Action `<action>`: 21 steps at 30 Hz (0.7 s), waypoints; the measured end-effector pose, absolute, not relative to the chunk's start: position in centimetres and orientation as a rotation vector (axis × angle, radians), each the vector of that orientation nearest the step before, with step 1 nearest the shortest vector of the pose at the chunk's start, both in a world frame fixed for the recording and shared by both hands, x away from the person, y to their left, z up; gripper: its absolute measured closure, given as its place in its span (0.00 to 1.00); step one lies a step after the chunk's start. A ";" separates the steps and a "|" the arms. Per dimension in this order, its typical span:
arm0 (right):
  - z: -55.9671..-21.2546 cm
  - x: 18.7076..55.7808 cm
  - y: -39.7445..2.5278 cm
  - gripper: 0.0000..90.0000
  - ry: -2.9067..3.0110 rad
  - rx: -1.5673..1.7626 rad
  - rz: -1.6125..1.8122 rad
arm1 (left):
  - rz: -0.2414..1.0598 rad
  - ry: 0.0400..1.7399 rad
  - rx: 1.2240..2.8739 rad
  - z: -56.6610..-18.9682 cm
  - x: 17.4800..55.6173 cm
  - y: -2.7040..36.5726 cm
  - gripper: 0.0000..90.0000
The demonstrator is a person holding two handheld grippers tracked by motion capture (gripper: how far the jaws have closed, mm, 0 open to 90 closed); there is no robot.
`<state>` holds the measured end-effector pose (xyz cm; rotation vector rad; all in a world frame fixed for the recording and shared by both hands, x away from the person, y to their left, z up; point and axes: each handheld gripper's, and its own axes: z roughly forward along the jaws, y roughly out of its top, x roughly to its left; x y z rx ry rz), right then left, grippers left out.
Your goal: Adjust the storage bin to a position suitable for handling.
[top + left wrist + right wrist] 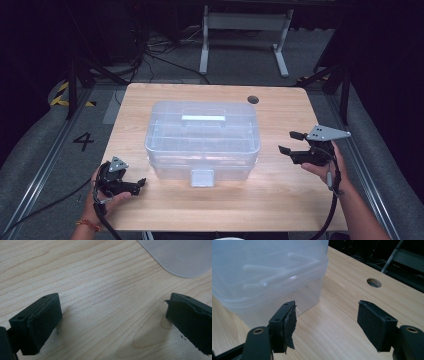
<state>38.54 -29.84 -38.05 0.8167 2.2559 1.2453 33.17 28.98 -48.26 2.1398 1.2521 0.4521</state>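
A clear plastic storage box (pixel 202 137) with a lid, a top handle and a front latch (pixel 202 177) stands in the middle of the wooden table. My left gripper (pixel 141 183) rests low on the table at the box's front left corner, open and empty. In the left gripper view a rounded corner of the box (pixel 185 257) shows beyond the open left gripper (pixel 112 317). My right gripper (pixel 289 142) hovers just right of the box, open, jaws pointing at its side. The right gripper view has the box wall (pixel 267 277) close ahead of the open right gripper (pixel 325 320).
A round cable hole (pixel 253 99) is in the table (pixel 280 200) near the back right corner, also visible as the hole (pixel 374 282) in the right gripper view. A white table frame (pixel 245 30) stands on the floor behind. Bare wood lies in front of the box.
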 end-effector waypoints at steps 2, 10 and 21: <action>-37.8 38.7 -29.4 0.36 2.263 0.807 1.248 | 0.452 1.252 2.139 -48.3 33.2 29.0 0.01; -36.2 39.1 -28.2 0.36 2.242 0.766 1.277 | 0.451 1.254 2.143 -48.2 33.1 29.0 0.01; -34.0 39.8 -25.4 0.36 2.236 0.678 1.303 | 0.458 1.247 2.140 -48.3 33.1 29.0 0.02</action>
